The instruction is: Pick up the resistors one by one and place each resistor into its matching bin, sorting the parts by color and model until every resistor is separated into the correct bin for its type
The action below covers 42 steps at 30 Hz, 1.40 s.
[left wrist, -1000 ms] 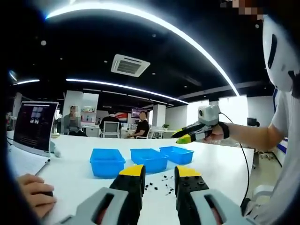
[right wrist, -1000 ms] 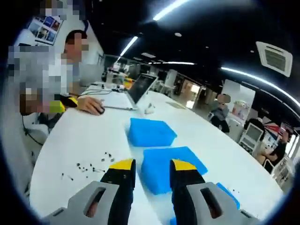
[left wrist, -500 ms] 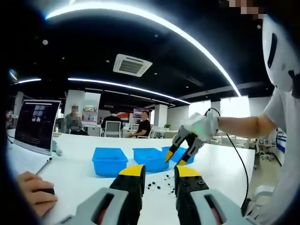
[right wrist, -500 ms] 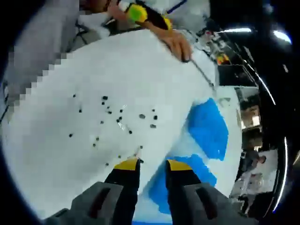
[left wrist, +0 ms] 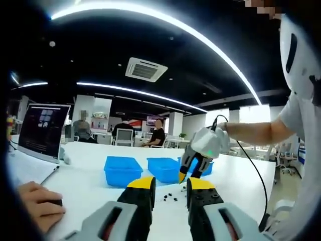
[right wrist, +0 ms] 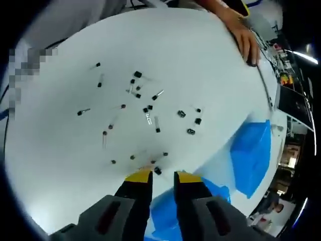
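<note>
Risk: the resistors (right wrist: 145,109) are tiny and lie close together mid-bench, so the right hand-held gripper (right wrist: 159,175) could pinch two at once or flick one away toward the bench (right wrist: 60,150) edge; a skewed approach would cause that. One dark part (right wrist: 157,170) sits right at its tips, just beside the blue bins (right wrist: 253,155). Right jaws are slightly apart, nothing held, pointing down at the scatter. Left hand-held gripper (left wrist: 169,182) is raised over the near bench edge, jaws apart, empty. A person's hand (left wrist: 37,198) rests near the left edge by a laptop (left wrist: 45,131).
</note>
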Motion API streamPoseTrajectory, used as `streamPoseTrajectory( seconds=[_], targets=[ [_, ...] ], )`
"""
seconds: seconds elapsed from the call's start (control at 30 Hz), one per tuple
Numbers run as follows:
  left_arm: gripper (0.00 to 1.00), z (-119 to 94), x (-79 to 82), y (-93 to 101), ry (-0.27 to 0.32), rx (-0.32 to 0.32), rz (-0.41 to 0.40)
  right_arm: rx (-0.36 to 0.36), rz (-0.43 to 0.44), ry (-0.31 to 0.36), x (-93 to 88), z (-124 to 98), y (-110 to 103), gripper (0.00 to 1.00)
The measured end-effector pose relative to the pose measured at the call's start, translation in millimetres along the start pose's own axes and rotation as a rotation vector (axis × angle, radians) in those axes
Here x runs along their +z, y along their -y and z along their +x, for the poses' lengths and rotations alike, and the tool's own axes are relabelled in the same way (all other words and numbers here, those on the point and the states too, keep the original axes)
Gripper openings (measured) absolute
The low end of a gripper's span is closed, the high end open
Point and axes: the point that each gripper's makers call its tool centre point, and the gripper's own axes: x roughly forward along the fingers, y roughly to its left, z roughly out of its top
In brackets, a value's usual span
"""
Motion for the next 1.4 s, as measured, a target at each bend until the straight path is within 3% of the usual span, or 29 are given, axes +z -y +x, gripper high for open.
streamPoseTrajectory(
  seconds=[0.27,0.43,0.53,0.63,0.87,1.03,1.13,1.27,1.33,1.4],
  targets=[
    [0.27,-1.2,0.1,-4.1,0.005,0.006,-0.004,0.052,0.004,0.015,2.5,3.5,-1.5,0.07],
    [0.27,0.9,-0.7,-1.6,0.000,-0.008,-0.003,-0.024,0.054,0.055,4.9,-2.6,3.9,0.07],
    [0.27,1.5,1.1,-1.7,0.003,-0.011,0.001,-0.091,0.128,0.102,7.3,-10.3,7.2,0.06],
    [0.27,2.1,2.1,-2.1,0.004,-0.011,0.004,-0.164,0.231,0.209,19.4,-26.3,6.7,0.06],
    [0.27,5.7,1.6,-1.0,-0.003,-0.018,0.007,-0.343,0.542,0.595,54.7,-74.9,-6.7,0.06],
    [0.27,8.2,1.5,0.4,-0.011,-0.026,0.018,-0.501,0.731,0.812,58.3,-107.9,-7.0,0.06],
    [0.27,10.0,1.0,0.5,-0.014,-0.027,0.018,-0.631,0.838,0.951,51.1,-132.5,-3.8,0.06],
    [0.27,13.0,0.9,2.3,-0.020,-0.031,0.019,-0.839,0.978,1.096,23.0,-165.0,-3.0,0.06],
    [0.27,13.7,1.9,3.7,-0.021,-0.034,0.022,-0.954,1.027,1.099,2.3,-174.8,-5.1,0.06],
    [0.27,13.9,3.1,4.9,-0.021,-0.038,0.027,-1.015,1.079,1.117,-12.5,-180.3,-8.1,0.06]
  ],
)
